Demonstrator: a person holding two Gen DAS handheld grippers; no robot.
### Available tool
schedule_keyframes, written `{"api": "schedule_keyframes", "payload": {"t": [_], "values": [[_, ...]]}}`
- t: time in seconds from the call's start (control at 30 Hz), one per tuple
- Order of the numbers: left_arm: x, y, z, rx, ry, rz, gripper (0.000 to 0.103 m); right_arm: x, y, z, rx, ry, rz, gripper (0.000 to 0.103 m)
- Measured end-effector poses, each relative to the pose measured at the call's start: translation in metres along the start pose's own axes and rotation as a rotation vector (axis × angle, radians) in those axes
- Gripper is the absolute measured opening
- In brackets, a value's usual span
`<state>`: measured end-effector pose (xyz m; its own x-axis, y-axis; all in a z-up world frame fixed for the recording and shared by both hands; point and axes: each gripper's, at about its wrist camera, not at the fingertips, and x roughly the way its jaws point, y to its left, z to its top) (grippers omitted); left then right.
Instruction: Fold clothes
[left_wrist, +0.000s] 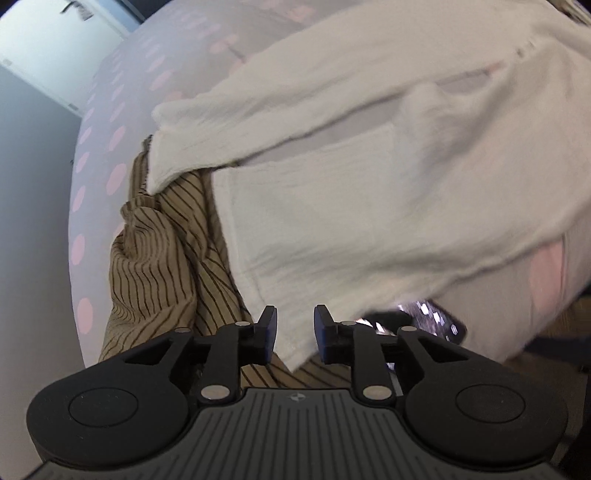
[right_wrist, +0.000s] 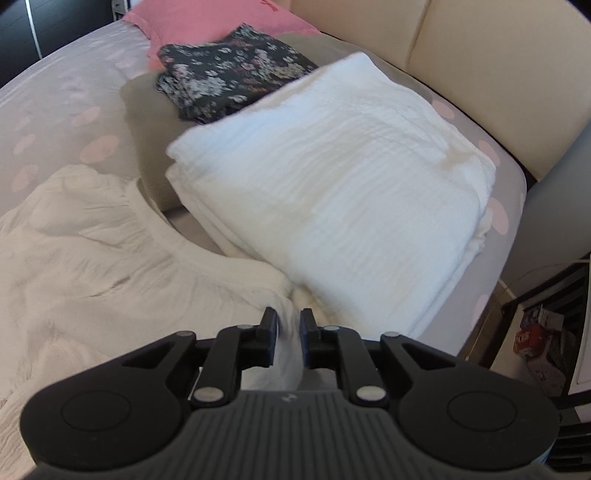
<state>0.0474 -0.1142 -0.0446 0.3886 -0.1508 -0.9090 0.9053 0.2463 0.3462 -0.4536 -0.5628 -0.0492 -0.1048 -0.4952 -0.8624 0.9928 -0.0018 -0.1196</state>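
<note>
In the left wrist view a white crinkled garment (left_wrist: 369, 166) lies over a tan striped garment (left_wrist: 159, 266) on the bed. My left gripper (left_wrist: 295, 332) stands open over the white garment's lower corner, and its pads do not touch the cloth. In the right wrist view the same kind of white garment (right_wrist: 110, 258) spreads wrinkled at the left. My right gripper (right_wrist: 289, 332) is narrowly open at its near edge; a fold of the white cloth still sits between the jaws, not pinched.
A folded white stack (right_wrist: 332, 184) lies ahead of the right gripper, a dark floral folded garment (right_wrist: 229, 70) and a pink pillow (right_wrist: 207, 18) behind it. The grey sheet with pink dots (left_wrist: 110, 147) covers the bed. A beige headboard (right_wrist: 480, 74) bounds the right side; a low shelf (right_wrist: 543, 332) stands beside the bed.
</note>
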Motion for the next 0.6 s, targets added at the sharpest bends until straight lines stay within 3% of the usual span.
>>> {"api": "schedule_keyframes", "payload": {"t": [0.07,0.23,0.4,0.6], "values": [[0.005,0.012,0.01,-0.07,-0.028,0.01,0.032,-0.004,0.011,0.0,-0.033,-0.027,0.001,0.016],[0.03,0.046,0.036,-0.251,-0.059,0.03,0.043,-0.01,0.035,-0.002,-0.129,-0.093,-0.02,0.021],[0.06,0.065,0.057,-0.369,-0.069,0.02,0.043,-0.007,0.048,-0.004,-0.162,-0.117,-0.036,0.022],[0.095,0.071,0.068,-0.379,-0.044,0.052,0.044,-0.001,0.065,-0.001,-0.188,-0.142,-0.045,0.025]]}}
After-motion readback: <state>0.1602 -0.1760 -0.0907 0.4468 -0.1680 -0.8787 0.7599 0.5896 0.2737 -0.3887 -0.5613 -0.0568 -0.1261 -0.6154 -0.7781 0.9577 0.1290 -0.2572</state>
